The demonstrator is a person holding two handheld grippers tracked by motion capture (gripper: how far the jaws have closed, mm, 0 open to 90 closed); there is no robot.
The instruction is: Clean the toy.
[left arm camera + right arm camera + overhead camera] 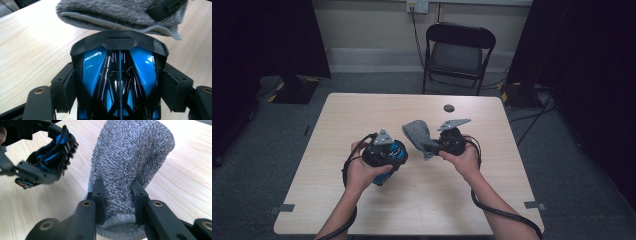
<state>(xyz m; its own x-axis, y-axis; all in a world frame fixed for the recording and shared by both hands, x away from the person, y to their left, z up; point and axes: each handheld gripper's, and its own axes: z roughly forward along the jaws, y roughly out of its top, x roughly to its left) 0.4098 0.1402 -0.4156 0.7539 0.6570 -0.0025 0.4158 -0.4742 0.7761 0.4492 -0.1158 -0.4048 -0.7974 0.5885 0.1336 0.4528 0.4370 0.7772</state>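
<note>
A glossy blue and black computer mouse point(142, 65) sits between the jaws of my left gripper point(120, 85), whose pads press on both its sides. In the high view this gripper point(393, 154) hangs over the table's middle left with the mouse point(397, 149) in it. My right gripper point(118, 195) is shut on the hem of a fuzzy grey cloth point(132, 152), which stands up from the jaws. From above, the right gripper point(431, 146) holds the cloth point(416, 131) just right of the mouse. In the left gripper view the cloth point(112, 12) hangs close beyond the mouse's end. The right gripper view shows the mouse point(53, 152) at upper left.
The light wooden table point(362, 115) bears a small dark round disc point(449, 108) near its far edge. A black folding chair point(459, 50) stands behind the table. Cables run over the floor at the right point(532, 117). Dark curtains close both sides.
</note>
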